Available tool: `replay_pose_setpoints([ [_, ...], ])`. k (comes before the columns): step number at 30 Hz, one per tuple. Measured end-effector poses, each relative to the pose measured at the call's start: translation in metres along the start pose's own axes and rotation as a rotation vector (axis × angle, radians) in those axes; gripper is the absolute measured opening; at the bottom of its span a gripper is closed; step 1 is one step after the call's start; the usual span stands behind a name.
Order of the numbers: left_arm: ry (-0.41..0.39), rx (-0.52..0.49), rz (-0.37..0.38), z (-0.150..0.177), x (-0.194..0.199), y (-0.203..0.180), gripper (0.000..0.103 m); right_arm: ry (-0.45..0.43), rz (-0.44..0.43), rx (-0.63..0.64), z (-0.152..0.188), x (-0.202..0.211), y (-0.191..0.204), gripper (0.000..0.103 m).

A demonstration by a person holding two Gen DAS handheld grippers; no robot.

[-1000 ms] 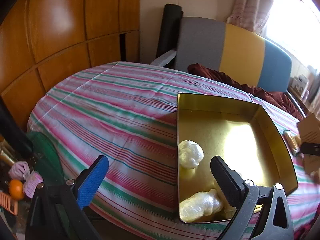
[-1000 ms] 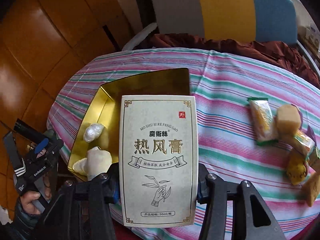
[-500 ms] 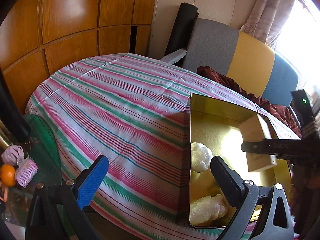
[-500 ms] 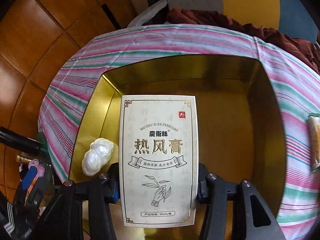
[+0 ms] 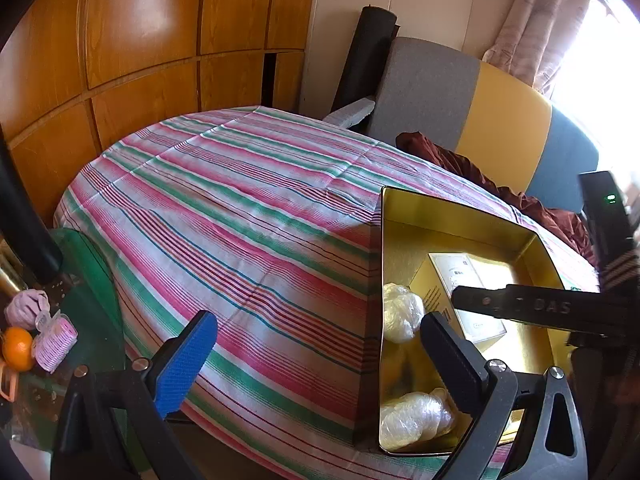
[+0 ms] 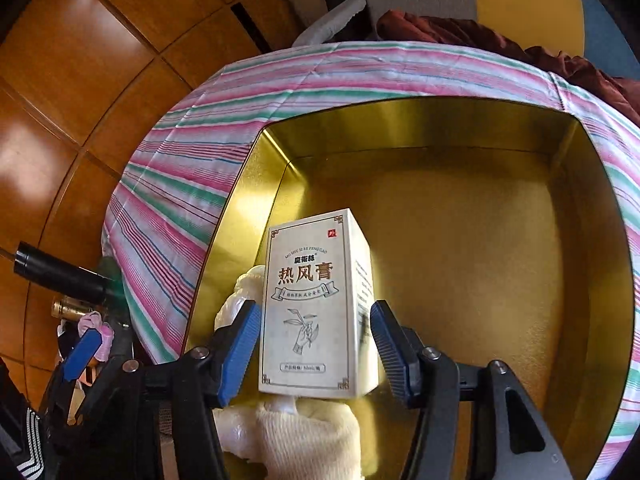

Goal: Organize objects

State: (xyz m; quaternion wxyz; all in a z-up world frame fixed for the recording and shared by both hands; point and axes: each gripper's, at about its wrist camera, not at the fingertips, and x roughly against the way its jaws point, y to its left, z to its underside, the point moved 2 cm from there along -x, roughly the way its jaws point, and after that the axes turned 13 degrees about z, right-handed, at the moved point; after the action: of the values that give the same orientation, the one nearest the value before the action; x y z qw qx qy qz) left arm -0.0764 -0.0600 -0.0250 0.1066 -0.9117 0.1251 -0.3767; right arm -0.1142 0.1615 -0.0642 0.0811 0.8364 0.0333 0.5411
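A white carton with Chinese lettering lies inside the gold tin, beside plastic-wrapped buns. My right gripper is open, its blue pads standing just clear of the carton on both sides. In the left wrist view the carton sits in the tin next to two wrapped buns, with the right gripper's arm across it. My left gripper is open and empty, held over the striped tablecloth at the tin's left edge.
A grey, yellow and blue sofa with a dark red cloth stands behind the table. A green side table at left holds an orange and small items. Wooden panels line the wall.
The right gripper lowered the carton into the tin and opened, letting it go. The left gripper stayed open and shifted slightly.
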Motion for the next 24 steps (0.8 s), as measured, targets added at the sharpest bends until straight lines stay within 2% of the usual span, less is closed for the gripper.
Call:
replay_pose_setpoints([
  [13,-0.043,-0.087,0.026,0.002,0.014,-0.026,0.102,-0.133,0.068,-0.004,0.028,0.055,-0.036,0.058],
  [18,-0.058,-0.152,0.045,0.006,0.019,-0.041,0.102,-0.193,0.11,-0.054,0.04,0.078,-0.071,0.058],
  [24,-0.055,-0.216,0.068,0.012,0.02,-0.059,0.102,-0.23,0.178,-0.147,0.053,0.104,-0.136,0.058],
])
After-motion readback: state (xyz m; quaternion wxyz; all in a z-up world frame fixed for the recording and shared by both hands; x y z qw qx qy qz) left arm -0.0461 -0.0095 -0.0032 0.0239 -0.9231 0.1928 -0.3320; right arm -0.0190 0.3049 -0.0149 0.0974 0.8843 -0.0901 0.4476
